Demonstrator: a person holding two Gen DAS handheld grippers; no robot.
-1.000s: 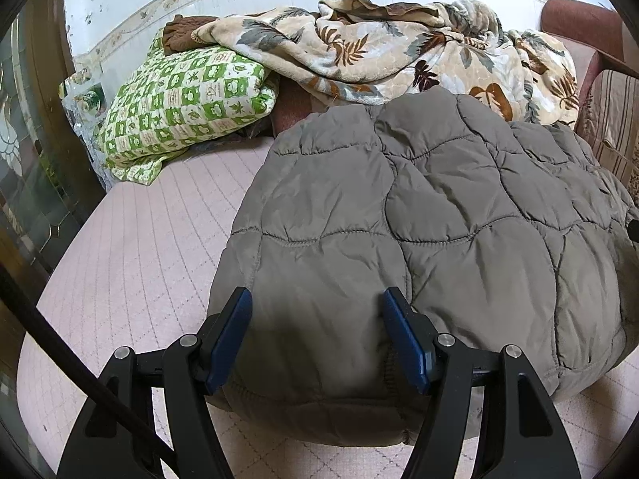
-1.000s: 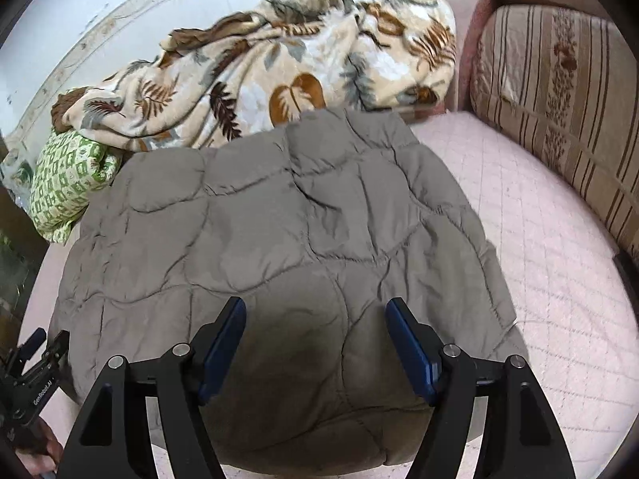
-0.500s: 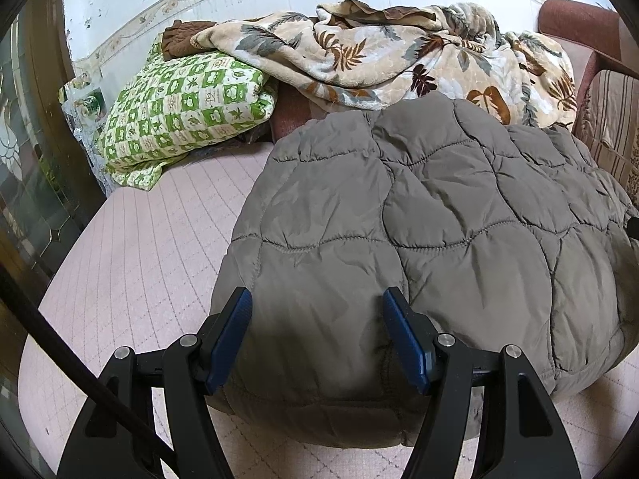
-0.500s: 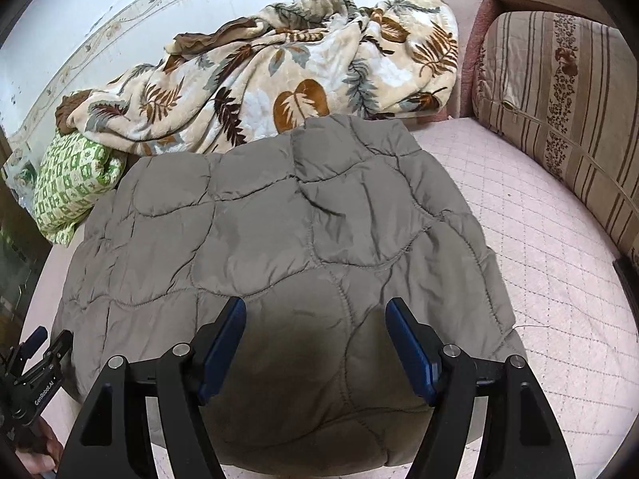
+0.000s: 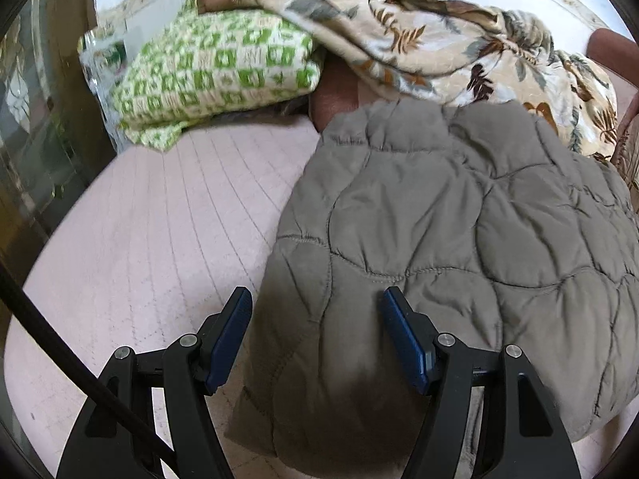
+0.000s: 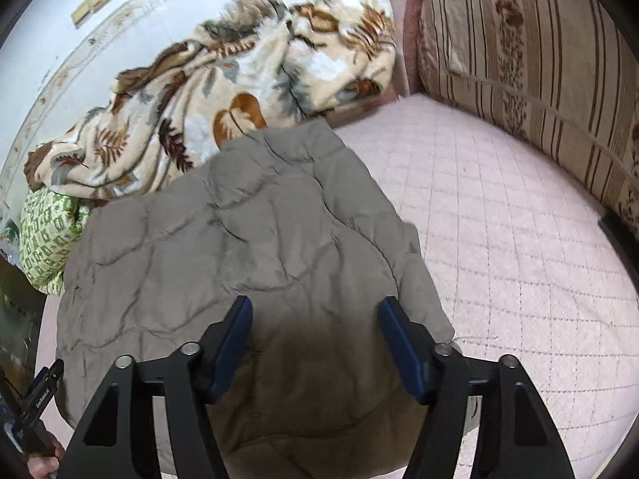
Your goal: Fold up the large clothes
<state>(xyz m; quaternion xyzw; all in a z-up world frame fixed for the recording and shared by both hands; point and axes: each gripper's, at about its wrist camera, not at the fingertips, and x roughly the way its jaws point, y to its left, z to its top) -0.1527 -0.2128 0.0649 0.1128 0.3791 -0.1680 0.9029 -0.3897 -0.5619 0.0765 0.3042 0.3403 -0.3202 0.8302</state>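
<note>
Two handheld grippers hover over a grey-brown quilted puffer jacket [image 5: 459, 247] that lies on a pale pink quilted mattress cover [image 5: 159, 239]. Neither tool holds anything. The left gripper [image 5: 315, 335] has its blue-padded fingers spread wide above the jacket's near left edge, with the left finger over bare mattress and the right finger over the fabric. The right gripper [image 6: 315, 335] is also spread wide, both fingers above the near right part of the jacket [image 6: 247, 247].

The jacket looks already folded into a compact, roughly rectangular bundle — no sleeves stick out, and what appears to be the collar sits at the far end. So the step in hand is probably either a last fold or a final tidy. A last fold would call for both grippers to drop to the near hem, close on the thick edge and carry it toward the collar.

The fabric is matte and puffy, stitched in curved, wavy panels, and mounded rather than flat. It would likely spring back after pressing, so a grip should probably take in the full layered thickness.

Behind the jacket lies a crumpled cream blanket with brown leaf print [image 6: 239, 92]; to the left is a green-and-white checked pillow [image 5: 215, 76]. A striped sofa cushion [image 6: 531, 64] borders the mattress on the right.
</note>
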